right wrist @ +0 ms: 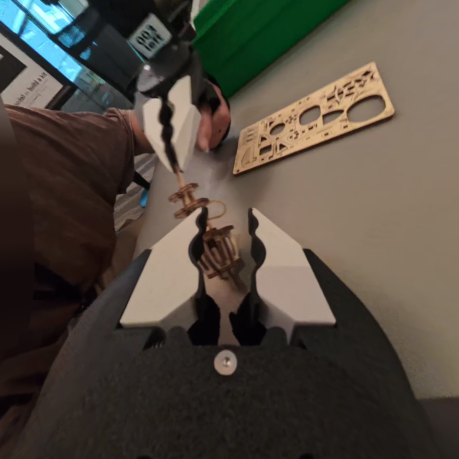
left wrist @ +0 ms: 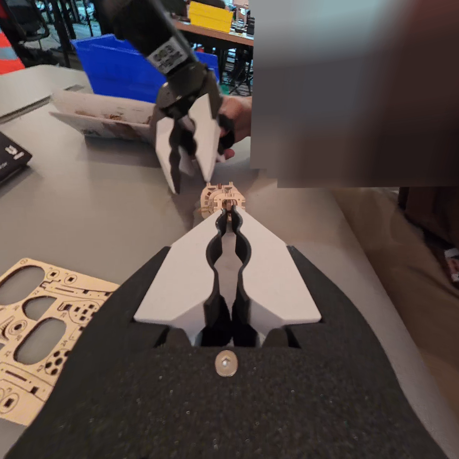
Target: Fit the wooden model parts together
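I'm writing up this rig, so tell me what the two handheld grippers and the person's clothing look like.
Both the left gripper and right gripper have a speckled black body with a silver screw, and two angular white fingers lined with wavy black pads. Each carries a pale label on its housing. The person wears a brown short sleeve.

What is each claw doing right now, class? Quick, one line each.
Left claw: closed on the end of the wooden model.
Right claw: open, holding nothing; the wooden model sits between its fingers, ungripped.
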{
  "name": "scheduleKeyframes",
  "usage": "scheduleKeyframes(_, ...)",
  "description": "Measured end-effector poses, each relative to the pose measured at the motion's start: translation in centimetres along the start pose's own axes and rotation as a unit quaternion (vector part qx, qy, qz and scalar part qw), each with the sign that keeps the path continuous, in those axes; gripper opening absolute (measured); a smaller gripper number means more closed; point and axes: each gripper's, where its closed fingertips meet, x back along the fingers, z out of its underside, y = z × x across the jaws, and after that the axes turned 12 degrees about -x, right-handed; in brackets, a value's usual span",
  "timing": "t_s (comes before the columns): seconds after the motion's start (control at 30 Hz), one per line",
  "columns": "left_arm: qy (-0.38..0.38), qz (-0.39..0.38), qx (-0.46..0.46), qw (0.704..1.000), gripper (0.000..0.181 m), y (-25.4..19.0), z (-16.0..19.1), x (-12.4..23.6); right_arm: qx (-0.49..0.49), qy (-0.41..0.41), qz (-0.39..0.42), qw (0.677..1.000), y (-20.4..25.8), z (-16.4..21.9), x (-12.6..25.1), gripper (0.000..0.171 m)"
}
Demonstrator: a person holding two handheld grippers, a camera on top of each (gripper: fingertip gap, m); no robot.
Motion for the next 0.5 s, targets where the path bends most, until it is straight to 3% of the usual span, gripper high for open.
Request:
scheduleKeyframes(0.13, 0.017, 0.006, -0.07, 0.997, 0.0, -1.0, 0.4, -0.2, -0.036, 0.04, -0.028, 0.998, 0.4, 1.0, -1.2, 0.028)
scheduleKeyframes(0.5, 0.018, 0.013, -0.077, 0.997, 0.0, -1.3, 0.4, -0.4, -0.073, 0.091, -0.056, 0.992, 0.3, 2.8, -2.6, 0.023)
